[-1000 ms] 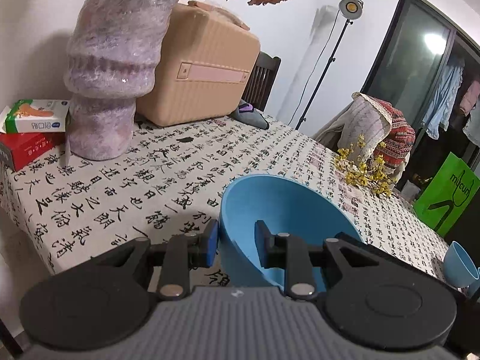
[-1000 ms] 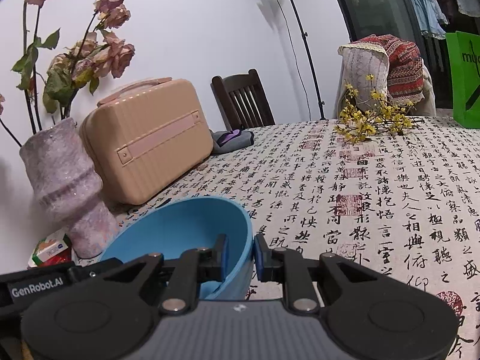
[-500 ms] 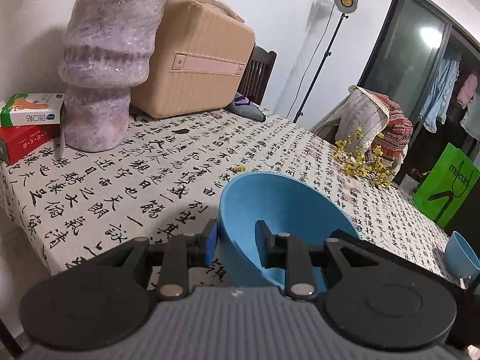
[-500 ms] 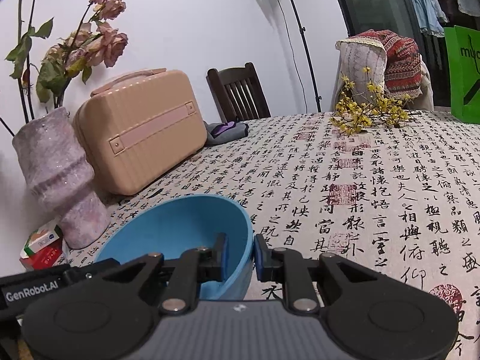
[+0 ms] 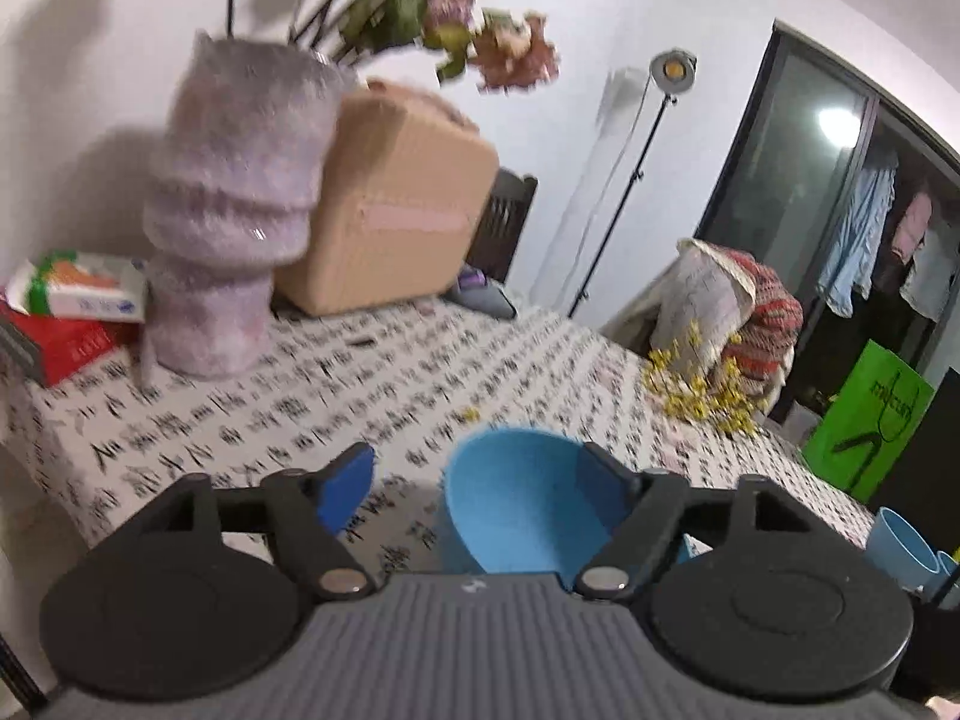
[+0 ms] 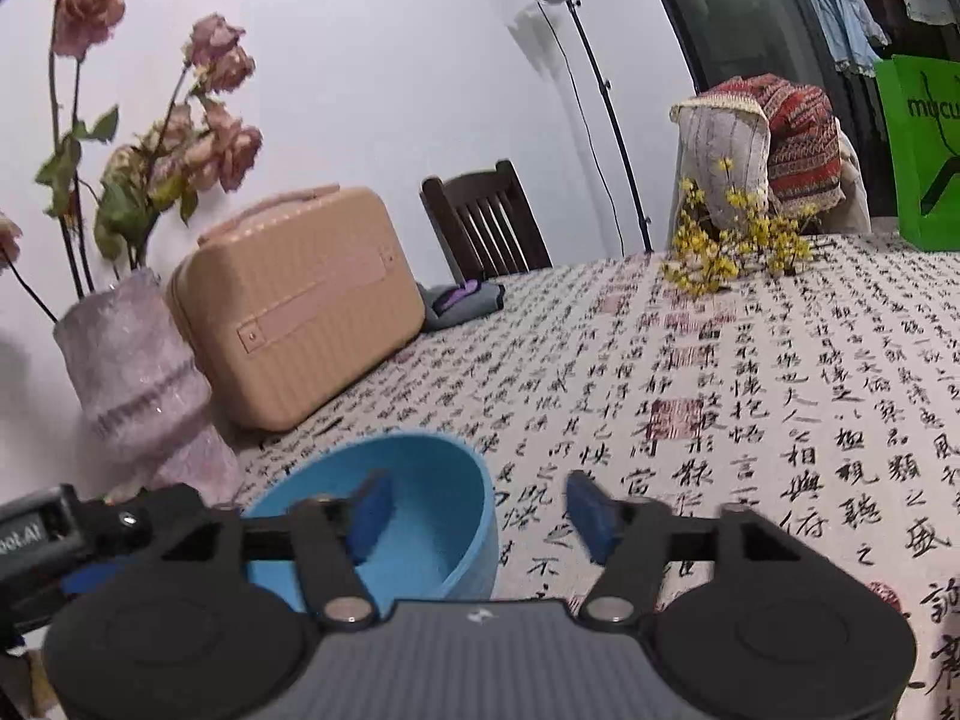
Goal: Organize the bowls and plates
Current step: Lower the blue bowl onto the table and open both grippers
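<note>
We are seeing both grippers letting go: the left gripper (image 5: pixel 480 480) and right gripper (image 6: pixel 477 507), clamped on the blue bowl's (image 6: pixel 420 510) rim a second ago, are now opening, pads clear of the wall. The bowl is resting on the calligraphy tablecloth (image 6: pixel 750 390). Only the left view is showing blue cups (image 5: pixel 900 546) at the table's edge.

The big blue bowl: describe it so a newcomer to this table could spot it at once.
Start at the tablecloth printed with black calligraphy. On its near edge, in front of the purple vase, sits the big blue bowl, plain and open side up. It is the one bowl lying between both grippers' opening jaws.
</note>
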`<state>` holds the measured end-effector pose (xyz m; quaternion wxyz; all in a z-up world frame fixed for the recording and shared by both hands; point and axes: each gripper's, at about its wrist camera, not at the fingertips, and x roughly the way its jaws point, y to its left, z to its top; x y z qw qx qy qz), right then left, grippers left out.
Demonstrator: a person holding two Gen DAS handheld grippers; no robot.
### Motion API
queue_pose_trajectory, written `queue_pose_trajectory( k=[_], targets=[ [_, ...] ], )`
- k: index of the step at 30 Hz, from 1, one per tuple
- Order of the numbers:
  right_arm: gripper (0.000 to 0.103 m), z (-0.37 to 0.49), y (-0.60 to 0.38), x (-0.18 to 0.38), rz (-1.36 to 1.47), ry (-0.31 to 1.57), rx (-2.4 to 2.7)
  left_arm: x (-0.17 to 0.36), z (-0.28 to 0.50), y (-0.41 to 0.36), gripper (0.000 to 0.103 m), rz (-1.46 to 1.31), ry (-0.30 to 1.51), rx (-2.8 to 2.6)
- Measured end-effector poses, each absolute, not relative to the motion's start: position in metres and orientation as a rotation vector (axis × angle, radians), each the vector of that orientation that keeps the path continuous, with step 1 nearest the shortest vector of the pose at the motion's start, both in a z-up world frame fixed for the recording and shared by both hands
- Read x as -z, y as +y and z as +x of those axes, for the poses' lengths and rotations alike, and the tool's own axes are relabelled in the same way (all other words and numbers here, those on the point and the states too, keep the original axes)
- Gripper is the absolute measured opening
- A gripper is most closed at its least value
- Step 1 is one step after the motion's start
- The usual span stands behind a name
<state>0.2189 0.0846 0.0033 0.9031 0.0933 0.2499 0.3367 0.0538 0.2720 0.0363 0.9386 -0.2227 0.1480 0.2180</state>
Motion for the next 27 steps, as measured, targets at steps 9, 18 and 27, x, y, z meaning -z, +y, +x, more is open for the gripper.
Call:
queue_pose_trajectory(
  k=[9, 18, 27],
  targets=[
    [0.103, 0.210, 0.073, -0.009, 0.144, 0.474, -0.703, -0.040, 0.032, 0.266, 0.103, -0.376, 0.248, -0.525],
    [0.103, 0.202, 0.059, -0.011, 0.125, 0.441, -0.697, -0.033, 0.018, 0.257, 0.103, -0.368, 0.214, -0.513],
    [0.103, 0.191, 0.024, -0.007, 0.112, 0.398, -0.664, -0.028, 0.009, 0.229, 0.103, -0.352, 0.198, -0.453]
  ],
)
